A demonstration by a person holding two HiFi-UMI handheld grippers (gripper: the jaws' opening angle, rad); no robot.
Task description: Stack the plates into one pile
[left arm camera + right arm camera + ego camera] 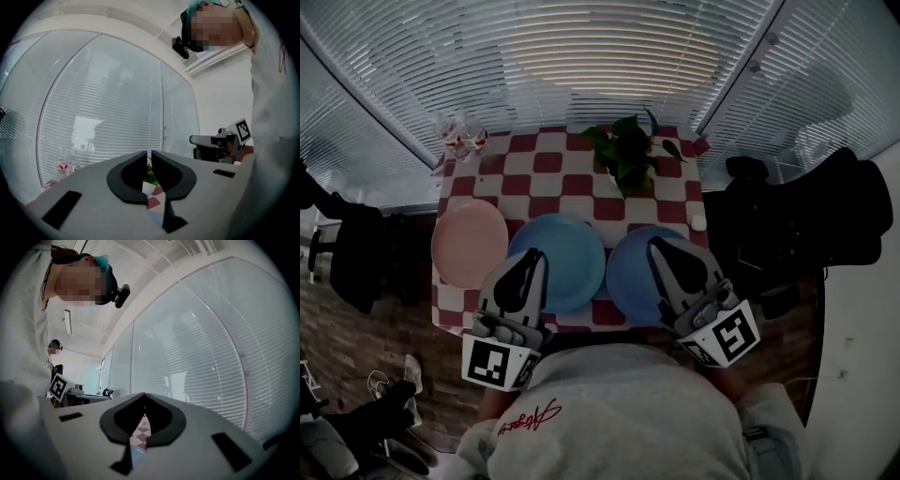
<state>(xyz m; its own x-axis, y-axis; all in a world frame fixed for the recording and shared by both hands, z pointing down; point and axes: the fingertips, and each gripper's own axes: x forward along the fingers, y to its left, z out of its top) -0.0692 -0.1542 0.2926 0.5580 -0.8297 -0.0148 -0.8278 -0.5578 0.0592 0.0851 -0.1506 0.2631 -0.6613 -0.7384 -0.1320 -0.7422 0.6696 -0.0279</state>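
Closed and empty, the left gripper (528, 262) hovers over the pale blue plate (577, 253) and the right gripper (666, 253) over the blue plate (628, 278), with the pink plate (469, 242) beyond the left gripper's left; all look stiff, light and slick, probably best pinched at the rim.

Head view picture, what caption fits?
Left gripper and right gripper, both shut, hover over two blue plates beside a pink plate.

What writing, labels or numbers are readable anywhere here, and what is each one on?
Nothing reads clearly enough to quote.
On the grey sweatshirt: red script, cursive, too blurred to read.
On the left gripper and right gripper: square markers, black-and-white patterns, no letters.
On the cups: red print, too small to read.
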